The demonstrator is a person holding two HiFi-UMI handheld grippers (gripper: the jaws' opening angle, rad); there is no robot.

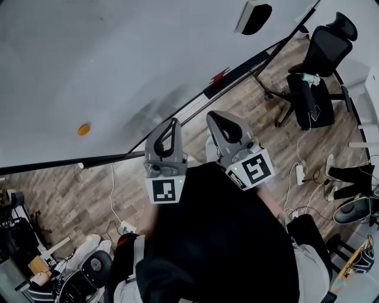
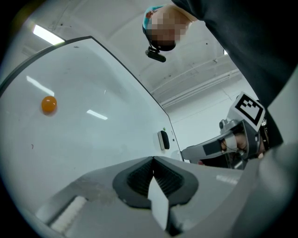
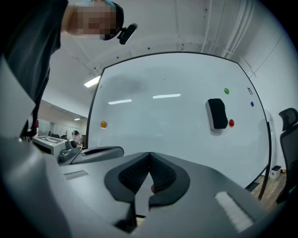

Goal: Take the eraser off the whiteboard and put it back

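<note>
The black eraser [image 3: 216,113] clings to the whiteboard [image 3: 163,121] at its right side, with a red magnet [image 3: 231,123] beside it. In the head view the eraser [image 1: 254,16] is at the top, far from both grippers. My right gripper [image 3: 149,155] is shut with nothing between its jaws and points level at the board, well short of it. My left gripper [image 2: 152,160] is also shut and empty. It faces the board, where the eraser [image 2: 163,140] looks small ahead. In the head view the left gripper [image 1: 173,122] and right gripper [image 1: 212,115] sit side by side near the board's lower edge.
An orange magnet [image 1: 84,129] sticks to the board's left part; a green magnet [image 3: 226,91] sits above the eraser. A red marker [image 1: 218,76] lies on the board's ledge. A black office chair [image 1: 317,59] and cables with a power strip [image 1: 299,173] are on the wooden floor at right.
</note>
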